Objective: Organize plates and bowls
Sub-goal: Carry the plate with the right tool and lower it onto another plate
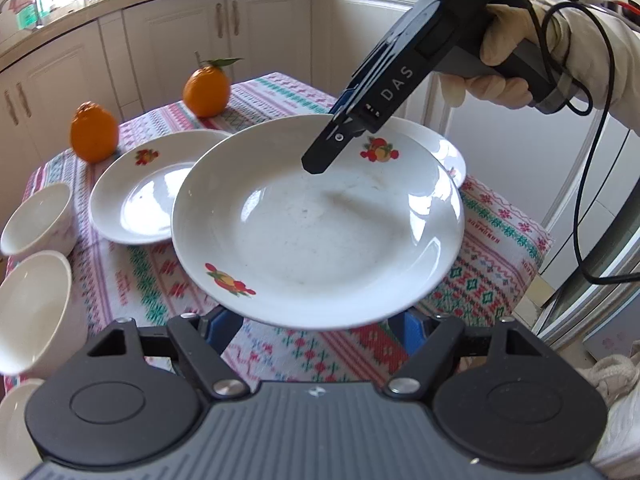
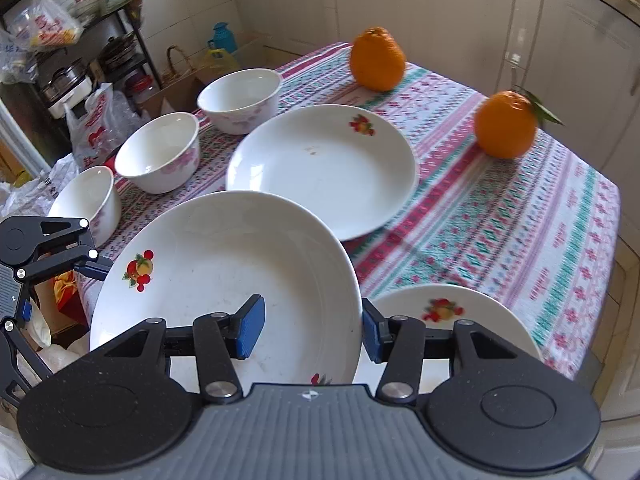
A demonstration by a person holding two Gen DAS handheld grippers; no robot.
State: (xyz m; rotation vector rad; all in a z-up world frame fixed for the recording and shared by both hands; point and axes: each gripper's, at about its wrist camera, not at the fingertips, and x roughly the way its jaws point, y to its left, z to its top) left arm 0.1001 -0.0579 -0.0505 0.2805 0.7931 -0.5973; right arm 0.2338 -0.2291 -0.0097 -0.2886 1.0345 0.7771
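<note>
Both pairs of jaws hold one lifted plate [image 2: 224,280]: the right gripper [image 2: 310,330] pinches its rim, one pad inside the dish, while the left gripper [image 1: 316,320] grips the opposite edge. Beyond the right jaws lies the nearest resting plate [image 2: 324,168].

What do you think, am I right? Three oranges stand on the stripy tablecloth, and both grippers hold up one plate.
Not quite. There are two oranges, not three: one orange and a leafy orange, as the right wrist view shows. The rest holds: they stand on the stripy tablecloth, and the left gripper and right gripper hold up one plate.
</note>
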